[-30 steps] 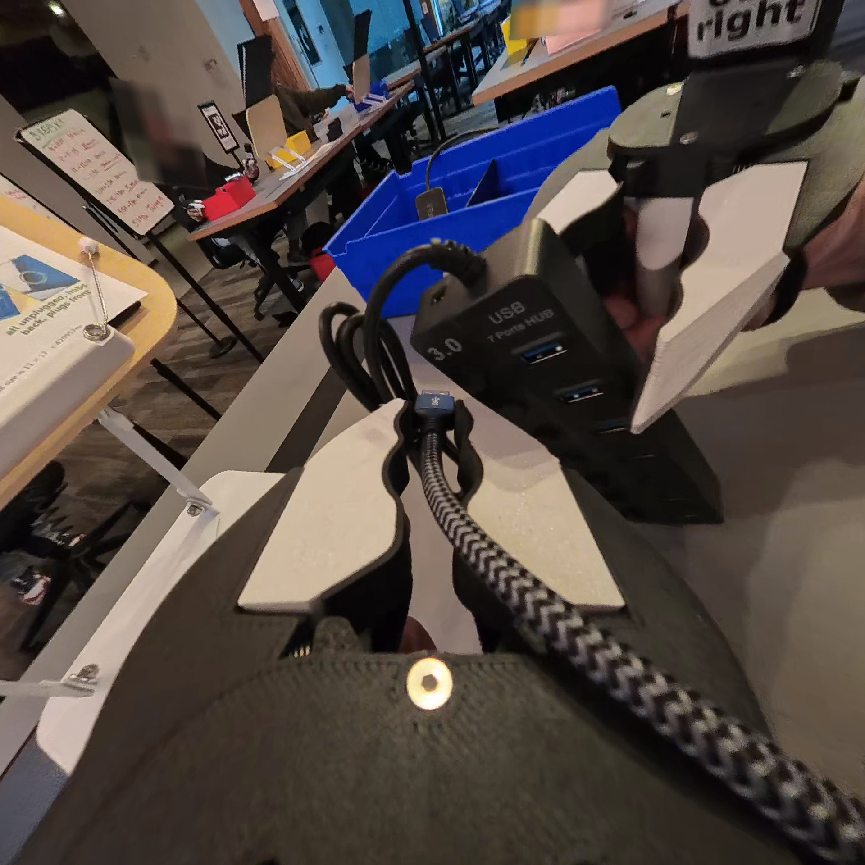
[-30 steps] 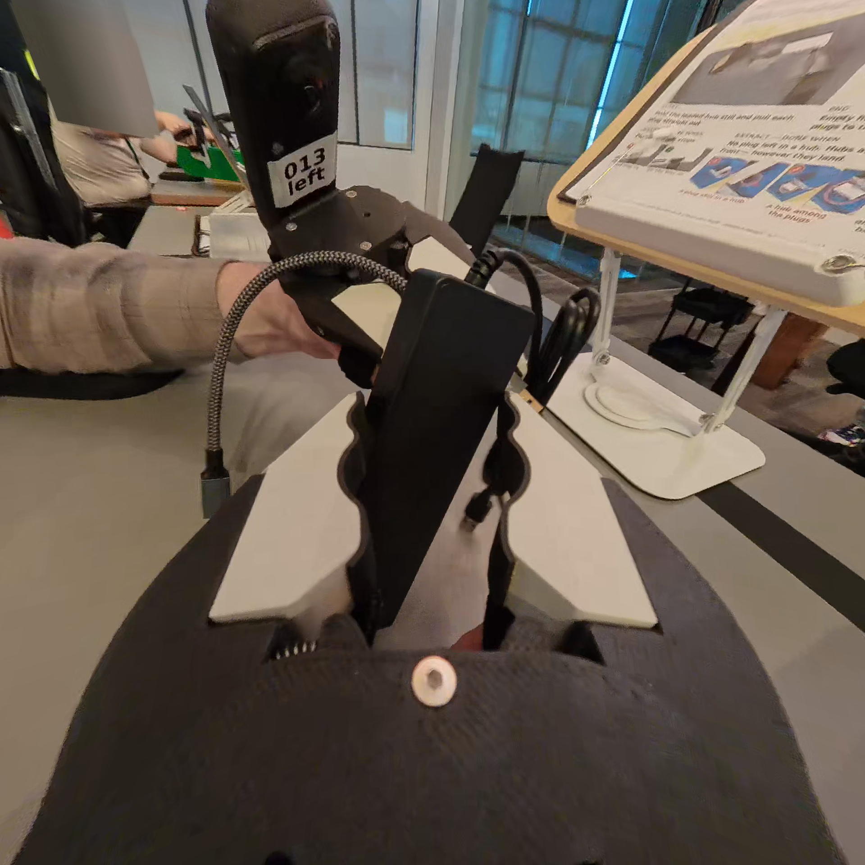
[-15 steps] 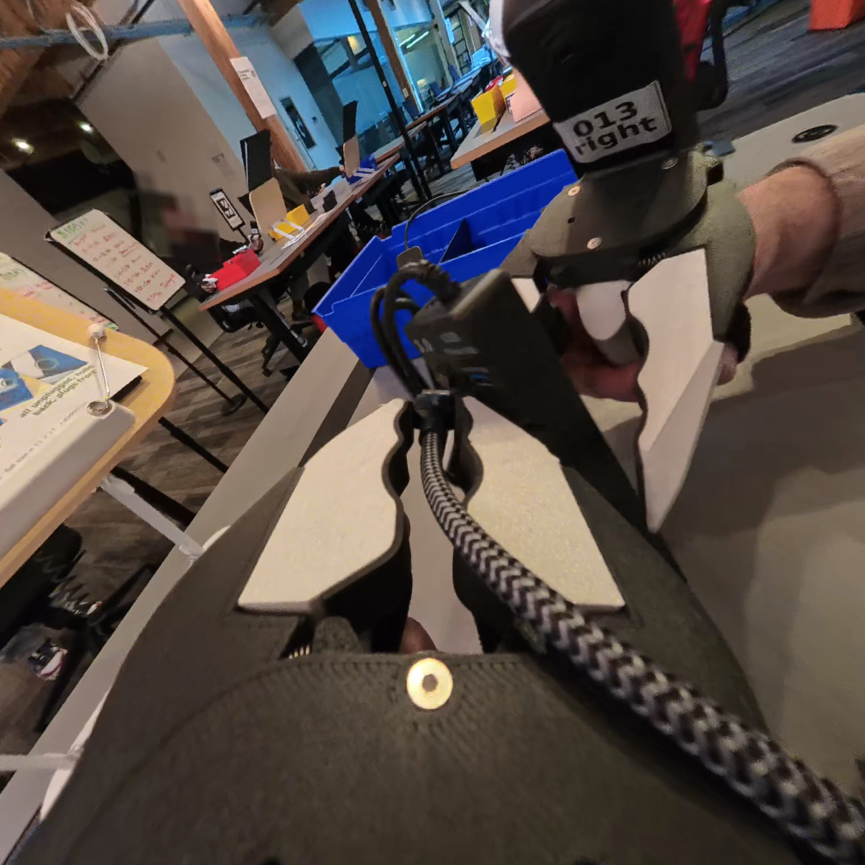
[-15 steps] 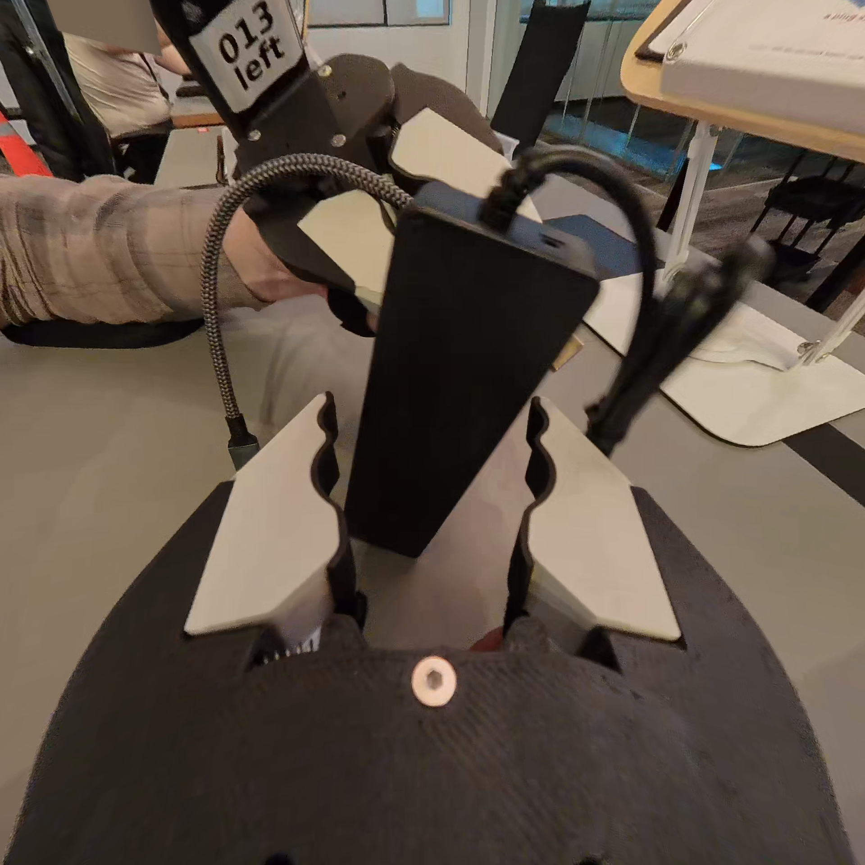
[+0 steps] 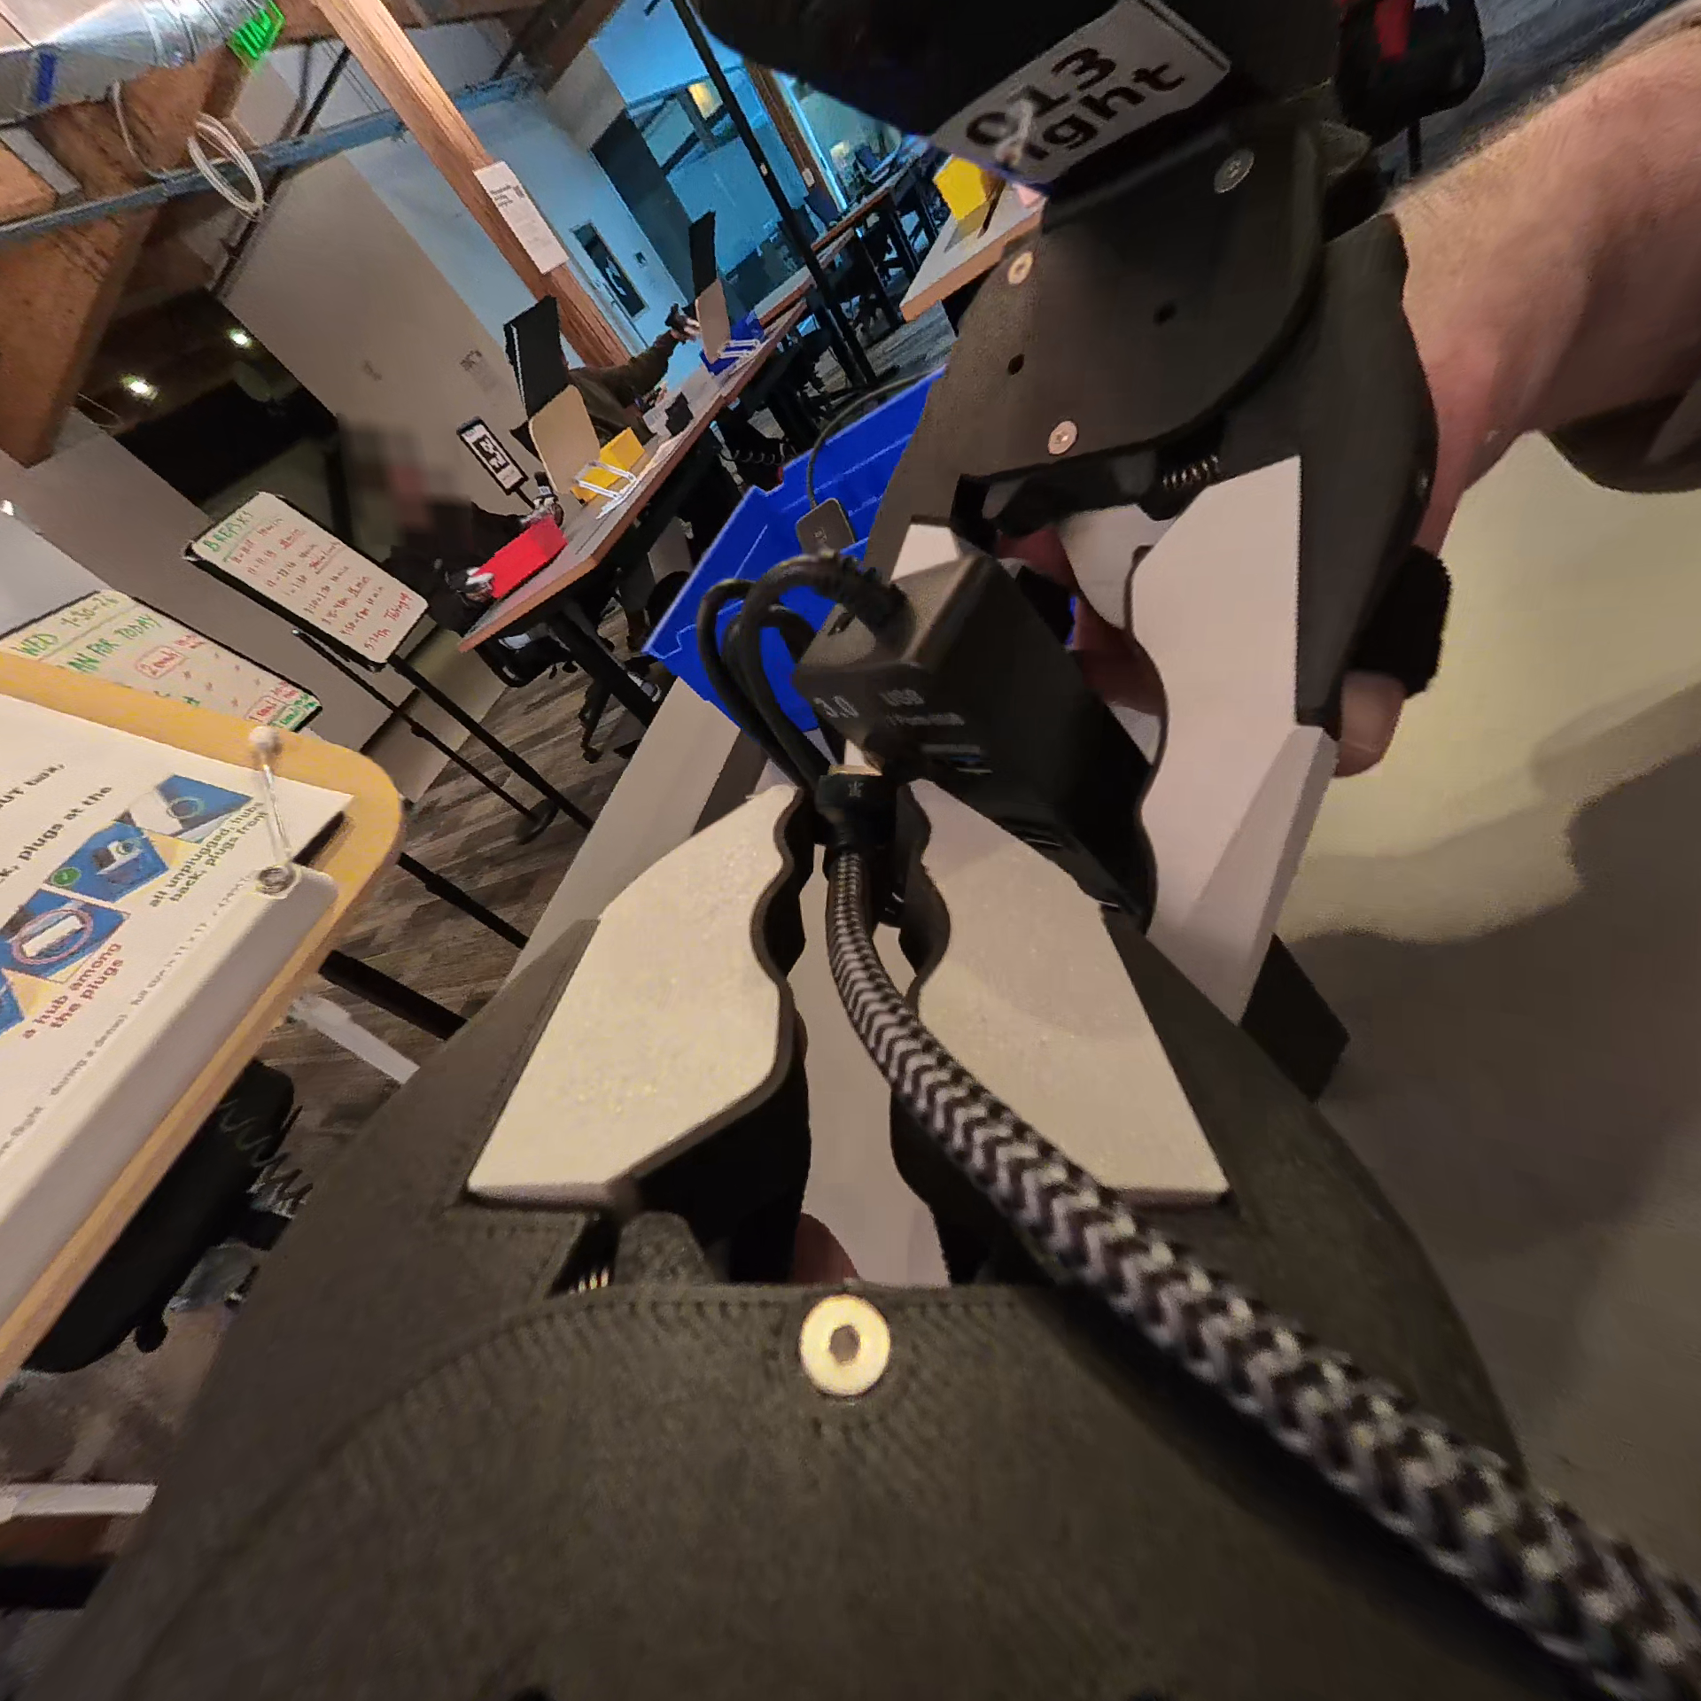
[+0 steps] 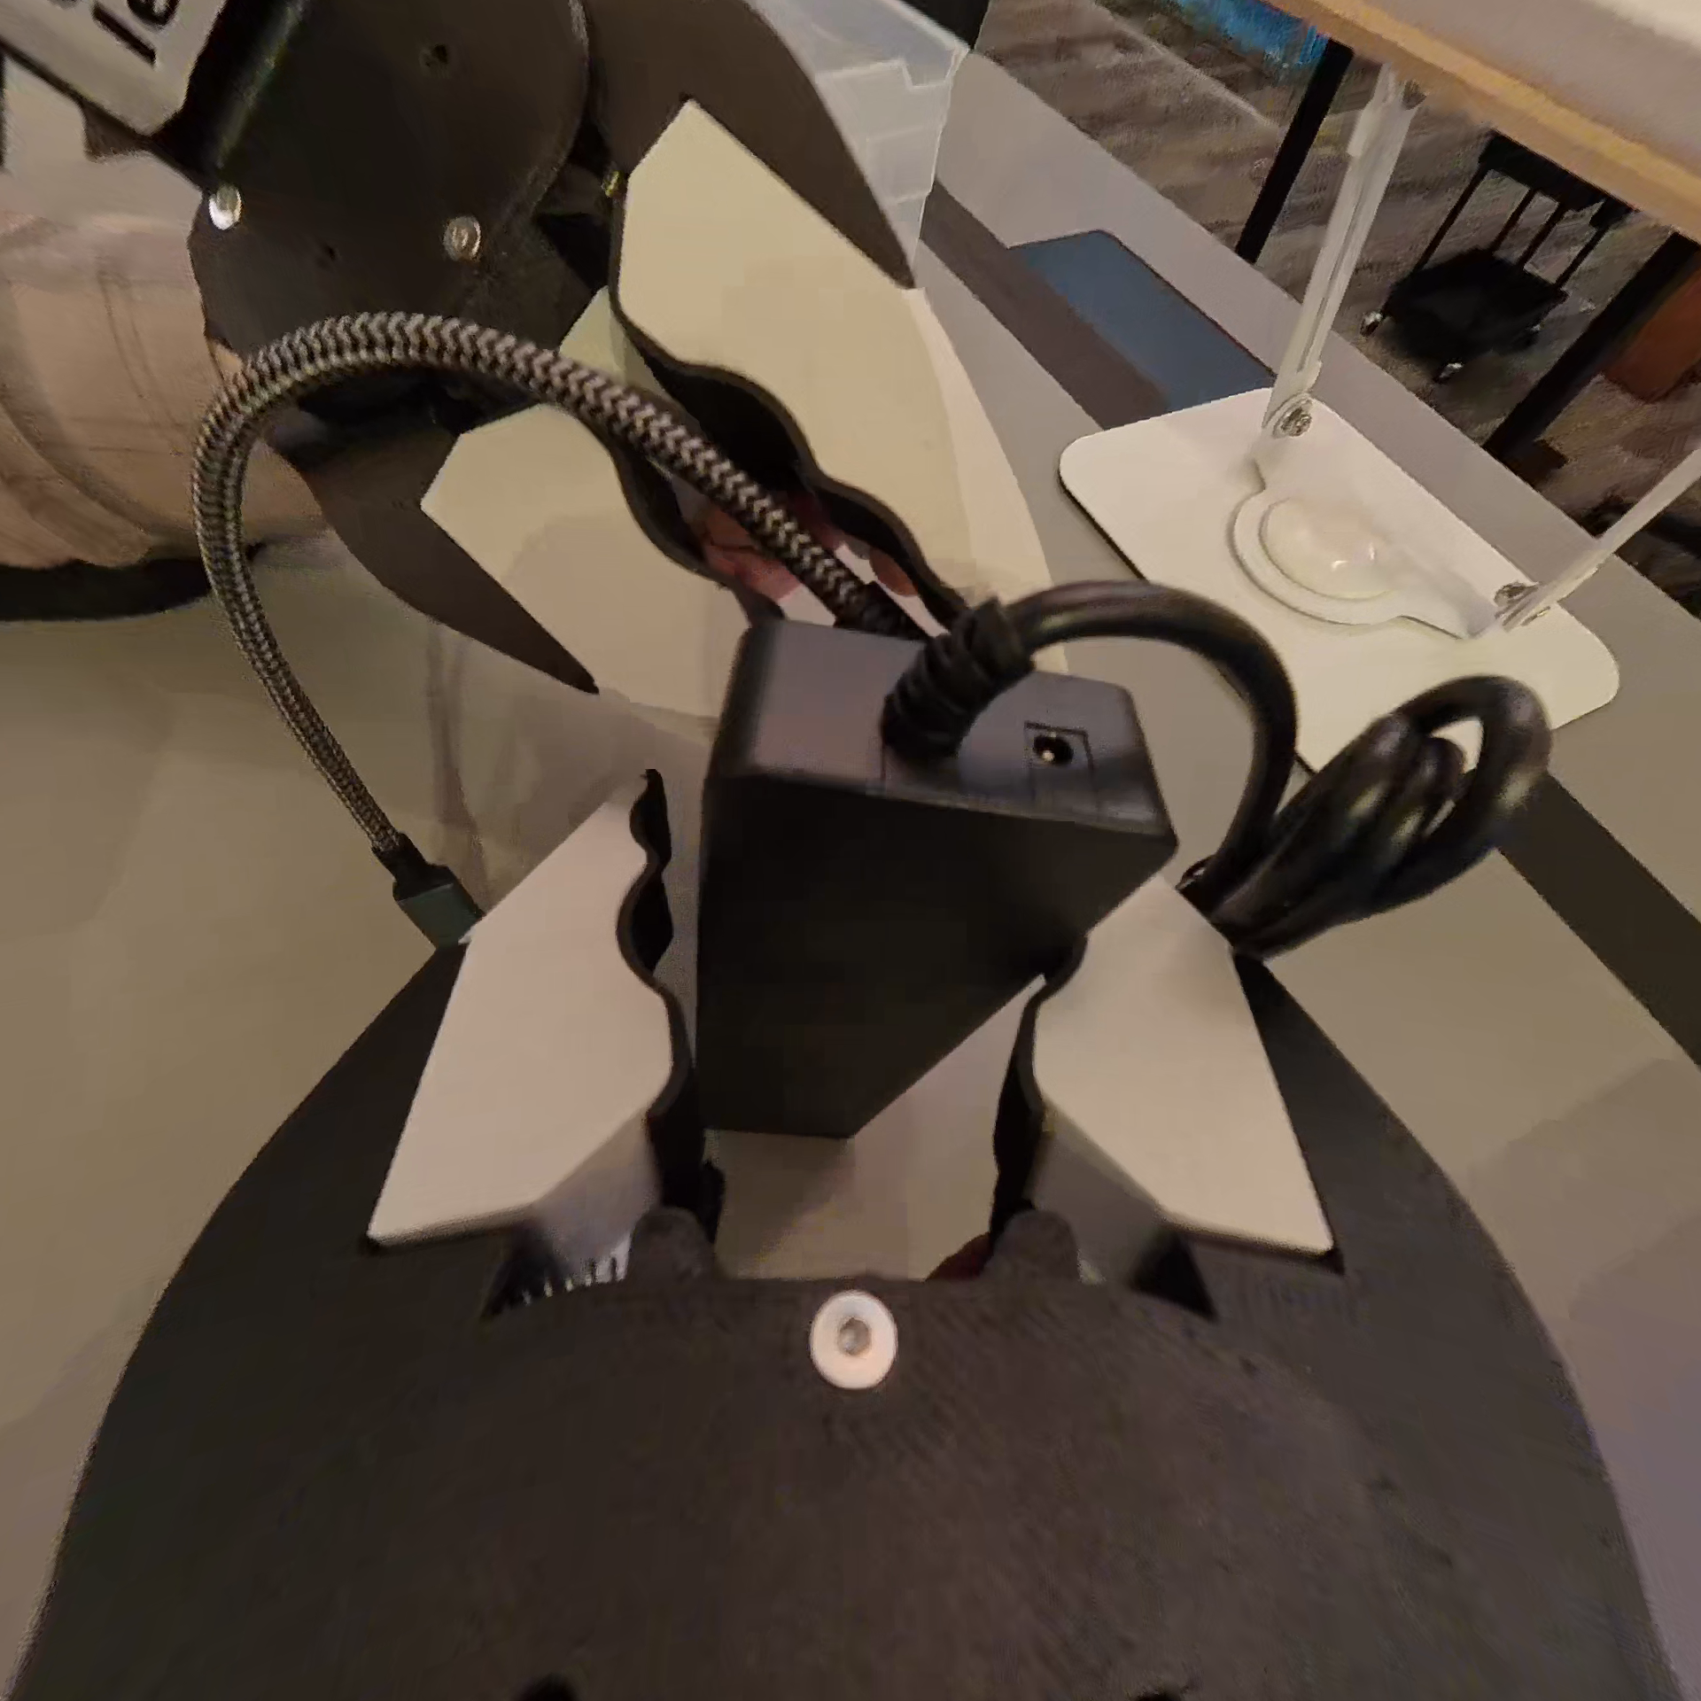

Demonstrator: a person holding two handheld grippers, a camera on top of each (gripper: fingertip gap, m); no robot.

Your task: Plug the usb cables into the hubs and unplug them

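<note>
While the left gripper [image 5: 851, 884] jaws pinch the braided USB cable [image 5: 930, 1040], its plug meets the black hub [image 5: 957, 681] at twelve o'clock. Opposite, the right gripper [image 6: 842, 976] jaws clamp that hub above the counter [image 6: 184, 920]; slight misalignment could jam the plug.
</note>
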